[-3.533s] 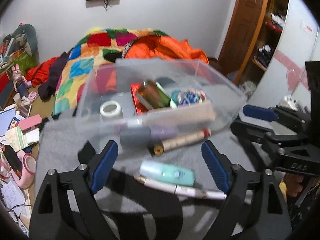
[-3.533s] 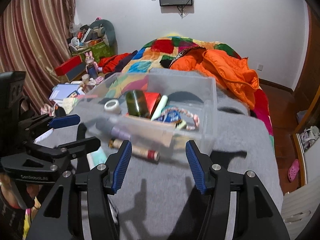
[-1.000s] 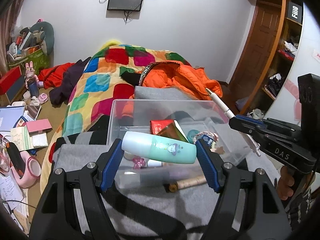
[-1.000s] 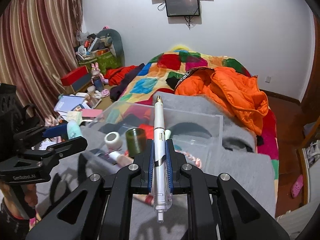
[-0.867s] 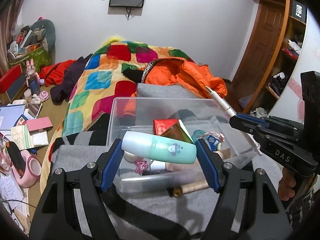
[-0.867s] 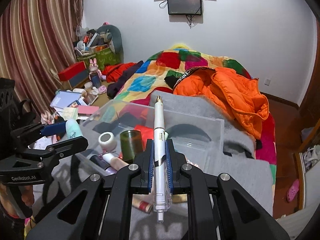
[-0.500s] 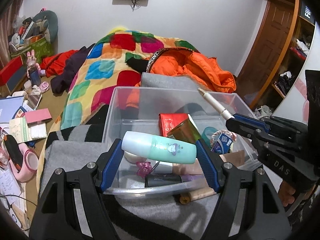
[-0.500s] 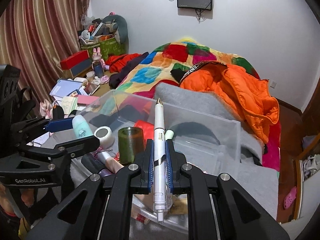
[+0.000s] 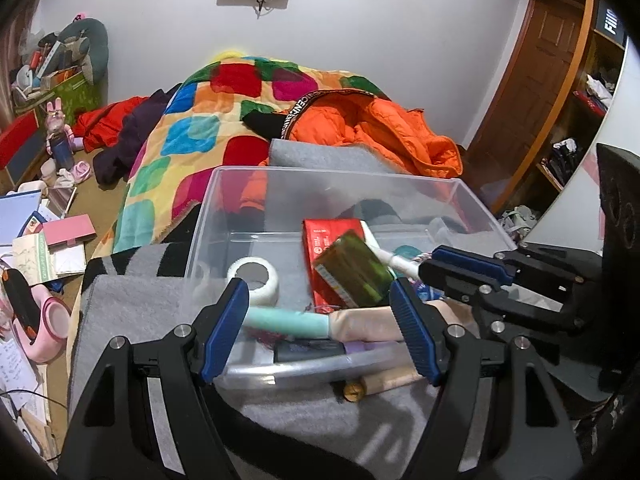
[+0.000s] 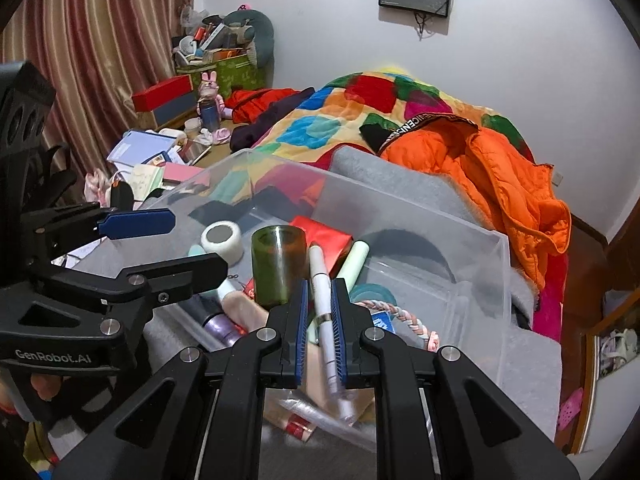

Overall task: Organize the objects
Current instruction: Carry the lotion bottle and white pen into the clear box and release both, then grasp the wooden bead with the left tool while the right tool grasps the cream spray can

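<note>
The right gripper was clamped on a white pen, its blue pads pressed to the barrel, the pen pointing forward over the near rim of the clear plastic bin. The left gripper stood with its jaws wide apart and nothing between them, poised at the bin's near wall. Just beyond its fingertips, inside the bin, a mint-green bottle lay on its side, and right of it a pale pink item, too blurred to identify. Left of the left gripper's centre sat a roll of white tape; ahead and to the right a dark green glass lay tilted against a red box. From the right gripper, a pale green tube lay just beyond the pen tip, and a braided pink-and-white band curled to the right. Outside the bin, beneath its near wall, a tan cylinder with a brass end rested on the grey blanket. Farther off lay a patchwork quilt and an orange jacket.
</note>
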A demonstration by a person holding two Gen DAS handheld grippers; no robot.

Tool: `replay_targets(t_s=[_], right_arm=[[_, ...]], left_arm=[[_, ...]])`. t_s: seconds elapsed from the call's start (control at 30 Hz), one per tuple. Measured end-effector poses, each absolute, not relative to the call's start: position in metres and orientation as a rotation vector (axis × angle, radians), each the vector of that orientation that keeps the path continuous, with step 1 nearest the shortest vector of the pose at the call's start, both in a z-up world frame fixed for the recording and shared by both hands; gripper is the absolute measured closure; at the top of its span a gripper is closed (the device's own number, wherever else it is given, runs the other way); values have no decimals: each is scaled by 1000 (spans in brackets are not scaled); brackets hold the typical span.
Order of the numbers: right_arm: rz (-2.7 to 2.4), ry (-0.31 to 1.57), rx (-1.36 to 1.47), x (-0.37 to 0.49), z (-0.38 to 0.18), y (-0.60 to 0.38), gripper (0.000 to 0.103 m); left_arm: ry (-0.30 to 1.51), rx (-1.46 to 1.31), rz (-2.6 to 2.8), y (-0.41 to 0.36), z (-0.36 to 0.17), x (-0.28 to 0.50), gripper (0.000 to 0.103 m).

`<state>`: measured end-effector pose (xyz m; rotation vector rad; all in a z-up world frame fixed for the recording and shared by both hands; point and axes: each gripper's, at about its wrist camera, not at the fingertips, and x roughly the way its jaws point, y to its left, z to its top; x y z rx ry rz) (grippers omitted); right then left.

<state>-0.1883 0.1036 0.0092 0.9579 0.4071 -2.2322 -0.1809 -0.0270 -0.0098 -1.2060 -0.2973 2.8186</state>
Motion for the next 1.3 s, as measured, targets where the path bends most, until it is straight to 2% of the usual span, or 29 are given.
replay_targets(t_s=[0.13, 0.3, 0.57, 0.67, 0.93, 1.17, 1.23, 1.3], right_arm=[[-2220, 374, 976, -184, 13, 110, 89], [-2233, 296, 978, -175, 22, 127, 77], [-2260, 237, 928, -145, 35, 156, 71], [-2256, 225, 921, -134, 35, 165, 68], [-2205, 261, 1010, -119, 4, 164, 67], [-2163, 234, 1140, -140, -22, 153, 67], [-2153, 218, 1162, -144, -25, 150, 67], [-2147, 207, 1186, -147, -29, 147, 68]], left_arm=[[-278, -1174, 2819, -23, -1, -170, 24], [-226, -1132, 2841, -19, 8, -155, 18], [-169, -1102, 2823, -12, 12, -127, 12], [-146, -1130, 2795, -10, 3, -120, 12], [-96, -1314, 2663, 2, -47, -120, 12], [-74, -1360, 2581, 14, -57, -136, 12], [-74, -1368, 2554, 17, -58, -139, 15], [-83, -1369, 2525, 20, -60, -141, 25]])
